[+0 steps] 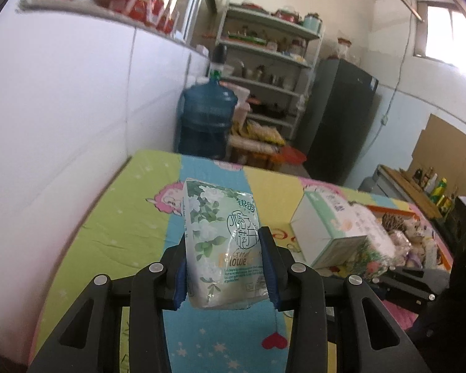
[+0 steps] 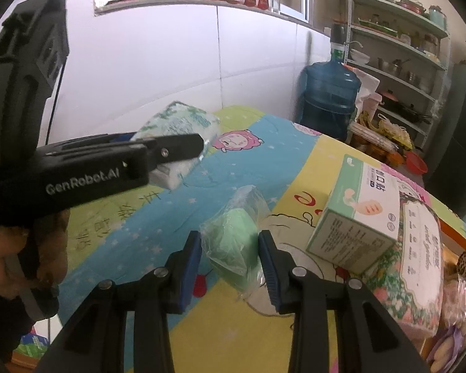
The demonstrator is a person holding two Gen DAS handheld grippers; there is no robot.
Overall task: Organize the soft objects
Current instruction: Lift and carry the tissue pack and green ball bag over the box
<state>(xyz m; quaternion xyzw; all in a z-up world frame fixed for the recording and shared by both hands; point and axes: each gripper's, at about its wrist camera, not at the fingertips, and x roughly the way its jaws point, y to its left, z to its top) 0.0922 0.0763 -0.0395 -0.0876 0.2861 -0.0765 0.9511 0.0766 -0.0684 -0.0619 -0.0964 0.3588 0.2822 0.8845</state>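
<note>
While tilted downward, left claw [image 1: 225, 269] pinching floral tissue pack [image 1: 222, 242]; right claw [image 2: 230, 267] pinching green packet [image 2: 234, 242].

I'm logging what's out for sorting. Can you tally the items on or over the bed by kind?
Tissue packs with floral print: 1, in the left gripper
Green packs in clear wrap: 1, in the right gripper
Cardboard boxes: 1
Total: 3

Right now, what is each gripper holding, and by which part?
Left gripper clamps the floral tissue pack across its sides near the lower end, lifted off the mat. Right gripper grips the green plastic-wrapped pack by its sides at the near end.
</note>
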